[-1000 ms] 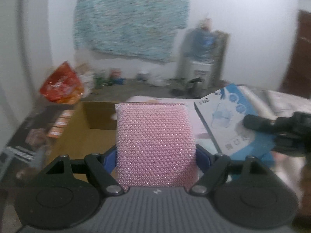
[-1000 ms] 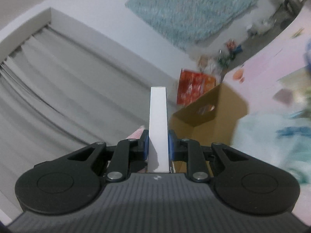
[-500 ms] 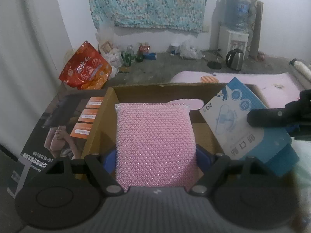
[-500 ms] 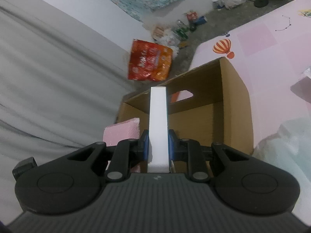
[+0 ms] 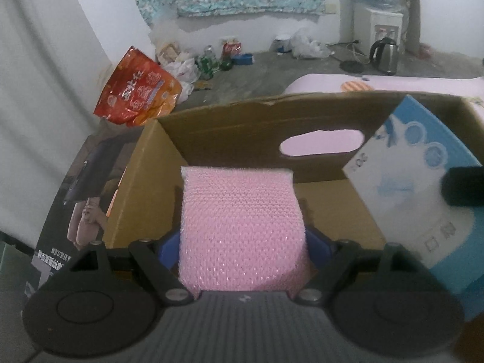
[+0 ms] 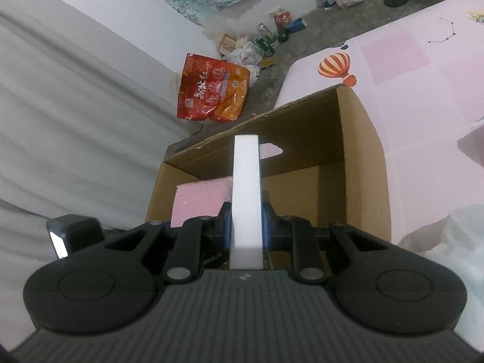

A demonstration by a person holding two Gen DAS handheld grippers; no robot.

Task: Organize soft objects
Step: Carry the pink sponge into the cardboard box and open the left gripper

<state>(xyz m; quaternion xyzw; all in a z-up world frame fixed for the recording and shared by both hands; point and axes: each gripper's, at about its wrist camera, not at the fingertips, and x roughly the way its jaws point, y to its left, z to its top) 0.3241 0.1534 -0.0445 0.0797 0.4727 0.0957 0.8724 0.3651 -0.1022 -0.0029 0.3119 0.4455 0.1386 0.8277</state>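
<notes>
Sponge (image 5: 242,230), pink and netted, sits clamped between the wide-set jaws of the left gripper (image 5: 242,242), which have just eased slightly apart while keeping the sponge between them, probably readying a drop. It hangs over the near left part of the open cardboard box (image 5: 230,127). Beside it the right gripper (image 6: 245,227) is closed tight on a thin blue-and-white packet (image 6: 245,193), held edge-on, likely so it slips in upright. Beyond the box lies a pink mat (image 6: 423,60) and a red snack bag (image 6: 211,90).
</notes>
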